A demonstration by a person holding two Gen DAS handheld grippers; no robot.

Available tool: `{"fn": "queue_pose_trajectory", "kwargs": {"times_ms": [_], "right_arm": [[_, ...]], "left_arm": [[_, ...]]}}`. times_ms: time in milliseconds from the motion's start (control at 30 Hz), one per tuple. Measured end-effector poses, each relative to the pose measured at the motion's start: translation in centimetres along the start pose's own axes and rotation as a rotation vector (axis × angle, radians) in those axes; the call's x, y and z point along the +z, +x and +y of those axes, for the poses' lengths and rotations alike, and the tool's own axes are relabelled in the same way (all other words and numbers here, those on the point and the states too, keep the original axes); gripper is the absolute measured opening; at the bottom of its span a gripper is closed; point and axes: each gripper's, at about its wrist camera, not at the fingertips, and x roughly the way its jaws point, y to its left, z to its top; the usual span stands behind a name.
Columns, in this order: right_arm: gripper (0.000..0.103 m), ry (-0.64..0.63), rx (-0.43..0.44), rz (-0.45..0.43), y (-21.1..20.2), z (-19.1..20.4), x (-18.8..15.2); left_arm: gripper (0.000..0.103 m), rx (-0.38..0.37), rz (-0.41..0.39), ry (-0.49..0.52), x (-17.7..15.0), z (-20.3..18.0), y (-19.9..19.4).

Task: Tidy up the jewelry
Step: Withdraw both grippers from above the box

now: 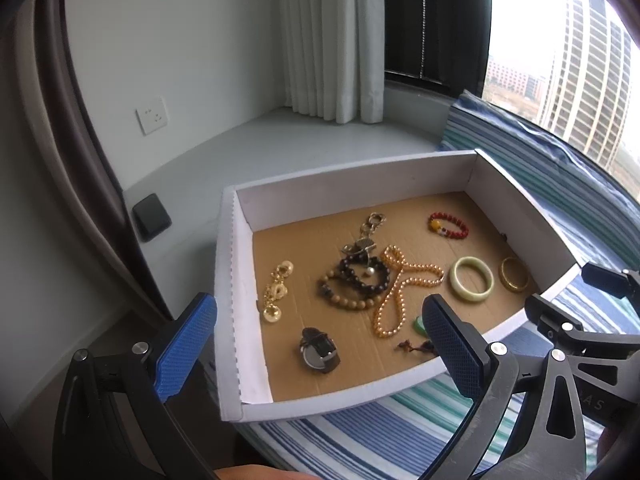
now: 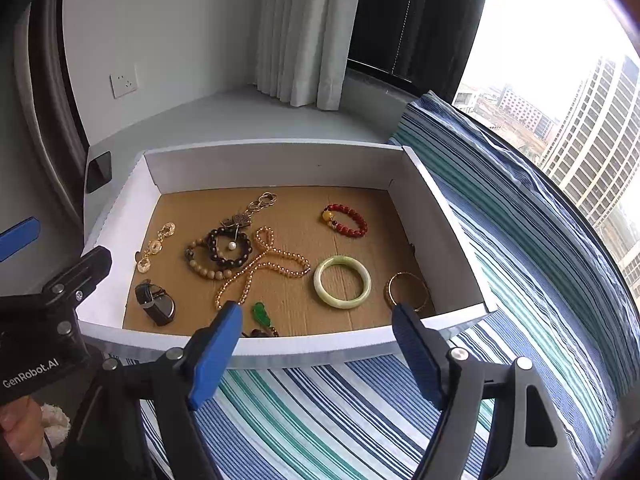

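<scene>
Claws are held spread and empty at the near edge of the scene: the right claw [image 2: 316, 344] is poised just in front of the near wall of the box [image 2: 280, 160], and the left claw [image 1: 320, 344] is held over its near left corner, both aimed into it, presumably so that a piece can be chosen. Nearest the right claw, a green pendant [image 2: 261, 314] is seen beside the near wall. Further in, a pale jade bangle [image 2: 342, 282] and a gold bangle [image 2: 406, 292] are laid apart from each other, while a gold bead necklace [image 2: 260, 266] is looped against a tangle of dark bead bracelets [image 2: 224, 254] and a metal charm chain [image 2: 256, 208]. A red bead bracelet [image 2: 346, 220] lies alone toward the back; a watch [image 2: 155, 304] and gold earrings [image 2: 154, 248] are kept to the left. The box is rested on a striped cloth [image 2: 340, 420]. Whether sorting is early or nearly over cannot be told.
</scene>
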Motion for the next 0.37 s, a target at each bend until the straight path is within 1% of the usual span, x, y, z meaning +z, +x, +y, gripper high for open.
{"fn": "queue_pose_trajectory", "kwargs": {"times_ms": [267, 367], "right_arm": [[0.079, -0.004, -0.012, 0.006, 0.38, -0.04, -0.04], [0.079, -0.003, -0.011, 0.006, 0.46, -0.06, 0.02]], "left_arm": [[0.102, 0.021, -0.007, -0.003, -0.18, -0.03, 0.72], [0.102, 0.026, -0.021, 0.001, -0.33, -0.16, 0.58]]}}
